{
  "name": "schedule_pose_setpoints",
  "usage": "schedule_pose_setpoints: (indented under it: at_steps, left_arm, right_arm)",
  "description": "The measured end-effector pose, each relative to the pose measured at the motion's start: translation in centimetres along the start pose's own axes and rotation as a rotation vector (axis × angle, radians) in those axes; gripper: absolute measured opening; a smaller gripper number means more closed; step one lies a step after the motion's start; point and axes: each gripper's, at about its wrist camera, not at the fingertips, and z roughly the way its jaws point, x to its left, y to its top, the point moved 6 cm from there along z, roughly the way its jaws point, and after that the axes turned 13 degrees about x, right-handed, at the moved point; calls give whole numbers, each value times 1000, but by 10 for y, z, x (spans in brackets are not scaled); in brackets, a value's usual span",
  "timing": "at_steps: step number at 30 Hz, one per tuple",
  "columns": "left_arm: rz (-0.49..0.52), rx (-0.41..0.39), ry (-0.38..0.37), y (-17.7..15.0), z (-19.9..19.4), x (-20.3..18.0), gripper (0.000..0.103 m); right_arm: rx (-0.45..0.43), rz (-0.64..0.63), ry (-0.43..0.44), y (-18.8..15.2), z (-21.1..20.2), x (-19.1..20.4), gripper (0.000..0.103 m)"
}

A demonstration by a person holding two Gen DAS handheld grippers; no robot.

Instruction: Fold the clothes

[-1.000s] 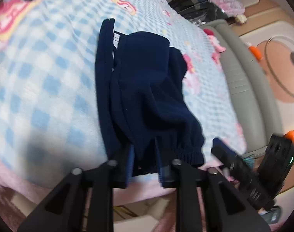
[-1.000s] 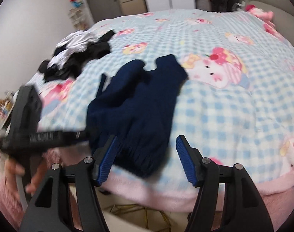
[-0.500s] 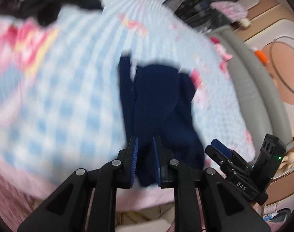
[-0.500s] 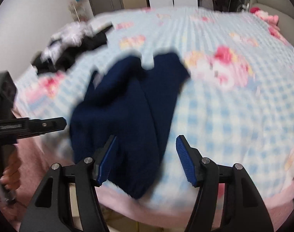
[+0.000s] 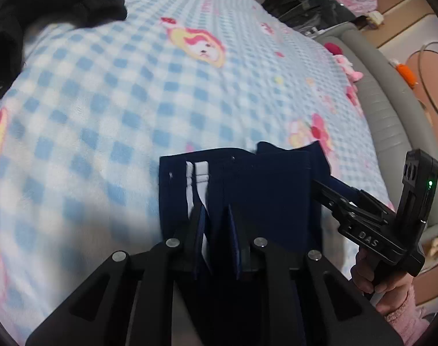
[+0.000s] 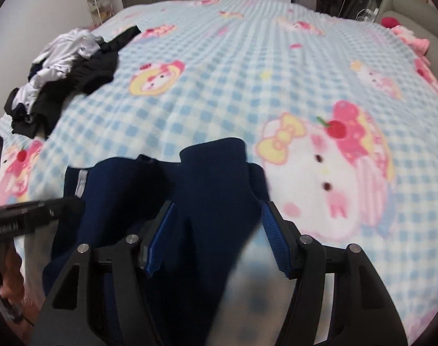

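Observation:
Navy trousers (image 5: 265, 190) with white side stripes lie at the near edge of a blue-checked cartoon blanket (image 5: 126, 92). My left gripper (image 5: 216, 225) is shut on the trousers' waist end and holds it over the legs. In the right wrist view the trousers (image 6: 207, 184) lie bunched between the fingers of my right gripper (image 6: 219, 230), which is open and holds nothing. The right gripper also shows in the left wrist view (image 5: 368, 216), beside the trousers' right edge.
A pile of black and white clothes (image 6: 66, 66) lies at the far left of the bed; it also shows in the left wrist view (image 5: 60, 3). A grey padded bed frame (image 5: 392, 109) runs along the right. Pink plush toys (image 6: 406, 34) sit at the far right.
My left gripper has closed on the trousers' near end and carried it forward over the legs. The right gripper has stayed open and moved forward over the cloth.

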Motion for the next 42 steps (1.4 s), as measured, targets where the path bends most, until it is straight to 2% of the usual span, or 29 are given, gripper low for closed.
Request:
schedule_pose_setpoints:
  at_steps: [1, 3, 5, 6, 7, 8, 9, 12, 14, 17, 20, 21, 23, 24, 25, 27, 28, 30, 33, 36, 38, 40, 41, 42]
  left_arm:
    - [-7, -5, -12, 1, 2, 0, 21]
    - [-17, -11, -36, 2, 7, 1, 29]
    - [-1, 13, -30, 2, 15, -3, 34]
    - [14, 17, -15, 3, 17, -6, 31]
    - [28, 19, 1, 3, 19, -10, 31]
    - [38, 12, 18, 3, 19, -12, 21]
    - [46, -1, 35, 4, 16, -14, 6]
    - [62, -75, 108, 5, -1, -19, 5]
    - [71, -141, 164, 4, -21, -21, 5]
    - [61, -198, 244, 5, -41, -12, 5]
    - [12, -137, 267, 8, -31, 15, 5]
    - [-1, -119, 262, 7, -27, 21, 9]
    - [-19, -71, 238, 6, -16, 31, 14]
    - [-22, -58, 239, 6, -15, 33, 17]
    - [-26, -55, 241, 5, -16, 33, 18]
    - [-31, -114, 249, 3, -33, 28, 29]
    - [-23, -150, 247, 2, -42, 24, 33]
    - [17, -186, 227, -1, -54, 11, 33]
    - [107, -182, 190, -2, -55, -13, 33]
    - [174, -94, 196, -1, -21, -35, 33]
    - [188, -47, 233, 1, 1, -38, 33]
    - [160, -25, 287, 5, 15, -29, 31]
    - [132, -39, 278, 7, 11, -26, 23]
    - [103, -54, 268, 9, 7, -23, 19]
  right_arm:
    - [11, 0, -25, 1, 8, 0, 62]
    - [40, 7, -63, 0, 24, -4, 62]
    - [61, 34, -19, -6, 36, -7, 63]
    - [62, 43, 7, -8, 38, -8, 59]
    - [58, 41, 36, -11, 39, -7, 48]
    - [55, 32, 55, -12, 38, -6, 44]
    - [54, 22, 67, -13, 37, -4, 37]
    - [25, 15, 54, -13, 26, -5, 22]
    - [-13, 35, 52, -11, 14, -12, 18]
    - [-69, 69, 70, -9, -3, -24, 18]
    - [-90, 126, 136, -7, -6, -37, 18]
    - [-78, 138, 137, -7, -2, -40, 20]
    - [-45, 160, 129, -10, 11, -49, 29]
    - [-35, 177, 144, -11, 13, -54, 37]
    - [-28, 197, 169, -13, 14, -59, 37]
    - [-33, 235, 214, -14, 9, -69, 39]
    - [-54, 252, 233, -14, 2, -72, 44]
    - [-95, 285, 271, -14, -13, -78, 47]
    - [-136, 305, 328, -14, -30, -80, 50]
    - [-76, 168, 293, -14, -22, -46, 50]
    - [-12, 73, 240, -16, -6, -23, 50]
    - [14, 55, 162, -16, 11, -21, 46]
    - [27, 70, 122, -17, 18, -26, 46]
    - [31, 99, 102, -16, 22, -34, 42]
